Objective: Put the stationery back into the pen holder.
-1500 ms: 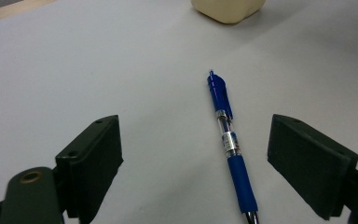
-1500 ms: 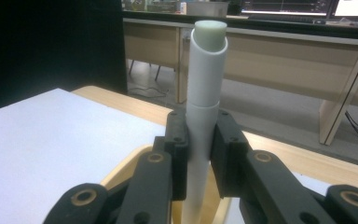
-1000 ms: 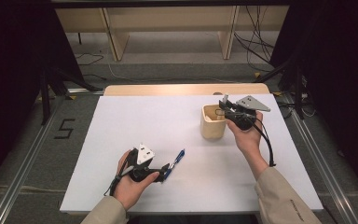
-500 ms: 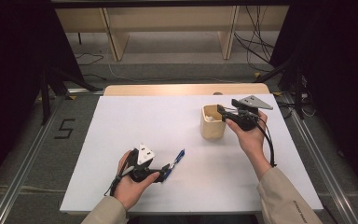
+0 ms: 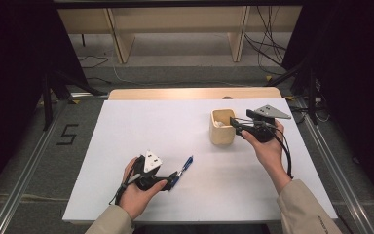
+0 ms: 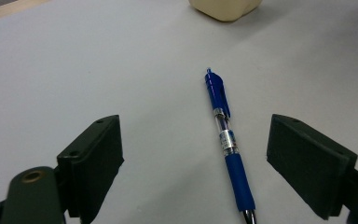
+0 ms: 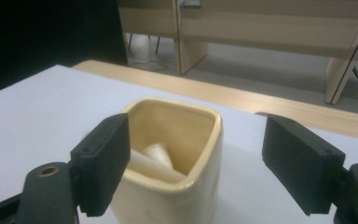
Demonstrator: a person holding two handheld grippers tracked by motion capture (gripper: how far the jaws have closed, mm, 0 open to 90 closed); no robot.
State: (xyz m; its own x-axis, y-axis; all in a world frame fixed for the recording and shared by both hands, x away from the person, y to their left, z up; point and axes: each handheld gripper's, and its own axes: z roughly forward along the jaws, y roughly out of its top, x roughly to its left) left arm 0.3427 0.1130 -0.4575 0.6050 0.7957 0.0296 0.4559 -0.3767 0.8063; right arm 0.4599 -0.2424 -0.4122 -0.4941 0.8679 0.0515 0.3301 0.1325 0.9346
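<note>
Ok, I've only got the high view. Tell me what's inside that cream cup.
Observer: In the right gripper view, a pale cone-shaped piece leans inside the cup.
Operator: Give me the right gripper's state.
Observer: The right gripper is open. Its fingers have just been opening, with the cup's near side between them, not pressed.
Operator: Now describe the pen.
Observer: In the left gripper view, the blue pen has a clear middle section. It lies flat between the left gripper's open fingers, untouched.
</note>
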